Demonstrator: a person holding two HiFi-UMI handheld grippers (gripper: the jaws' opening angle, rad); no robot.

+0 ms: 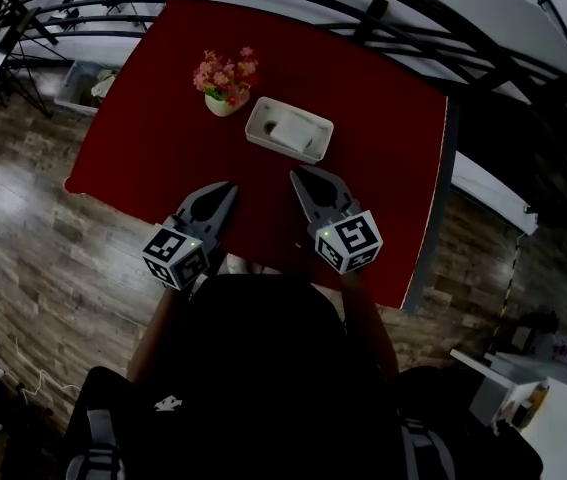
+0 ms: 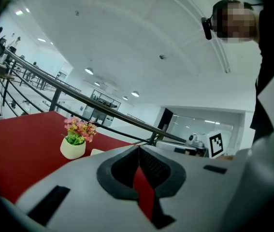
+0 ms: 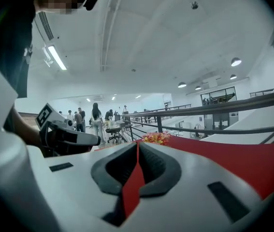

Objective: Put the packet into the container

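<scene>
The left gripper and right gripper hover, each with jaws pressed together on nothing. Just ahead of the right fingertips sits the white container. A pale shape inside it, seemingly the packet, is hard to make out. A flower pot stands beyond the left tips on the red table, with a railing behind and a wood floor below.

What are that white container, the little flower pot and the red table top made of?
The white container looks like plastic or glazed ceramic: smooth, evenly white, rounded rim; which one I cannot tell. The flower pot seems similar, smooth and cream. The red table top looks matte, perhaps cloth or paint: flat colour, no shine.
</scene>
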